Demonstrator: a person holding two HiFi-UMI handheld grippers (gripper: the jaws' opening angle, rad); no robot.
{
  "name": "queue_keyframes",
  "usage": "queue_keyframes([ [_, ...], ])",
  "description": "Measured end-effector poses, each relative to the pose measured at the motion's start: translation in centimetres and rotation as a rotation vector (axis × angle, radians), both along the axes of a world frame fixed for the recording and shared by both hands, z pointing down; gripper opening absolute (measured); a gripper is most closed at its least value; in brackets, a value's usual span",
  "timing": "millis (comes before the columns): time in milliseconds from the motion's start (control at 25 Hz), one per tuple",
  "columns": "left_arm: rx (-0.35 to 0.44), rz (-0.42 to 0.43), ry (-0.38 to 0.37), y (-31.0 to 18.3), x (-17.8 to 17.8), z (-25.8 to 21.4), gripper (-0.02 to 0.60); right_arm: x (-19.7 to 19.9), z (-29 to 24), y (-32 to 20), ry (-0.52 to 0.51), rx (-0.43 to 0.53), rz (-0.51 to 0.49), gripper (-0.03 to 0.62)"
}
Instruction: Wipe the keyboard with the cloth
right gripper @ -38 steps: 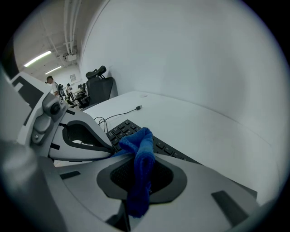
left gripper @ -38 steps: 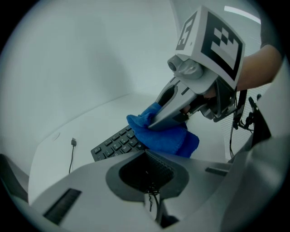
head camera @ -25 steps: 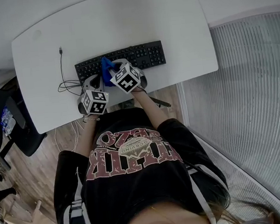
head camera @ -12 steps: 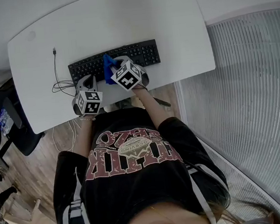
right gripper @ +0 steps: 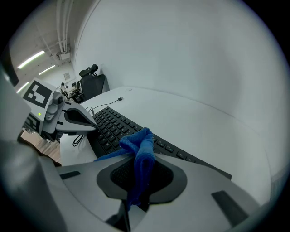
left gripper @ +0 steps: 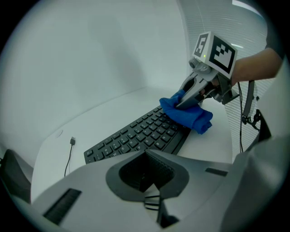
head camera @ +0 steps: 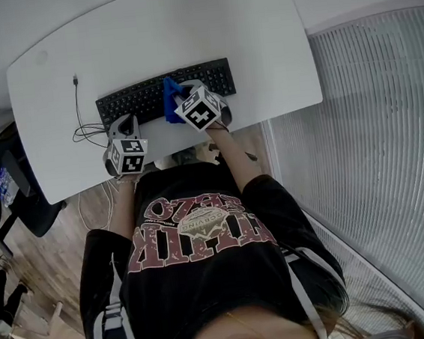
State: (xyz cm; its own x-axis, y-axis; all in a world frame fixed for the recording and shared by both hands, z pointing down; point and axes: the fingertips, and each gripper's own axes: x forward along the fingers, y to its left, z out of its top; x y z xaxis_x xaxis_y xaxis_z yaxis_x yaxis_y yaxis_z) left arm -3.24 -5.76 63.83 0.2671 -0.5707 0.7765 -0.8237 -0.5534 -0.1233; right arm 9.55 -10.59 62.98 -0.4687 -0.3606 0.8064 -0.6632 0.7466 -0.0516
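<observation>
My right tongs are closed on the blue cloth. In the right gripper view the jaws clamp a fold of the cloth, which stands up between them and spills forward over their tips. The loose end of the cloth lies bunched on the keys of the black keyboard, right of its middle, with part hanging over the keyboard's near edge. In the left gripper view, the right tongs slant down into the cloth from above, with the marker cube on top.

My left tongs are closed and hold nothing. In the left gripper view the jaws meet with no gap between them. They sit low over the white counter, just beside the near-left edge of the keyboard and apart from the cloth. I cannot tell whether they touch the counter.

The keyboard lies flat near the counter's front edge. Its thin black cable loops on the counter to its left, and the plug end rests loose on the surface.
</observation>
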Motion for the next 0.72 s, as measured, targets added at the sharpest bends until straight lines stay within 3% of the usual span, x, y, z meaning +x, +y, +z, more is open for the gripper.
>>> queue_keyframes([
  [240, 0.001, -0.016, 0.0, -0.1, -0.1, 0.0, 0.04, 4.2, 0.3, -0.7, 0.05, 0.015, 0.049, 0.064],
  [520, -0.005, -0.023, -0.005, 0.0, -0.1, -0.2, 0.04, 6.5, 0.1, -0.8, 0.016, 0.002, 0.099, 0.064],
  [720, -0.004, -0.034, -0.004, -0.1, -0.1, -0.2, 0.04, 8.9, 0.2, -1.0, 0.082, 0.034, 0.116, 0.064],
])
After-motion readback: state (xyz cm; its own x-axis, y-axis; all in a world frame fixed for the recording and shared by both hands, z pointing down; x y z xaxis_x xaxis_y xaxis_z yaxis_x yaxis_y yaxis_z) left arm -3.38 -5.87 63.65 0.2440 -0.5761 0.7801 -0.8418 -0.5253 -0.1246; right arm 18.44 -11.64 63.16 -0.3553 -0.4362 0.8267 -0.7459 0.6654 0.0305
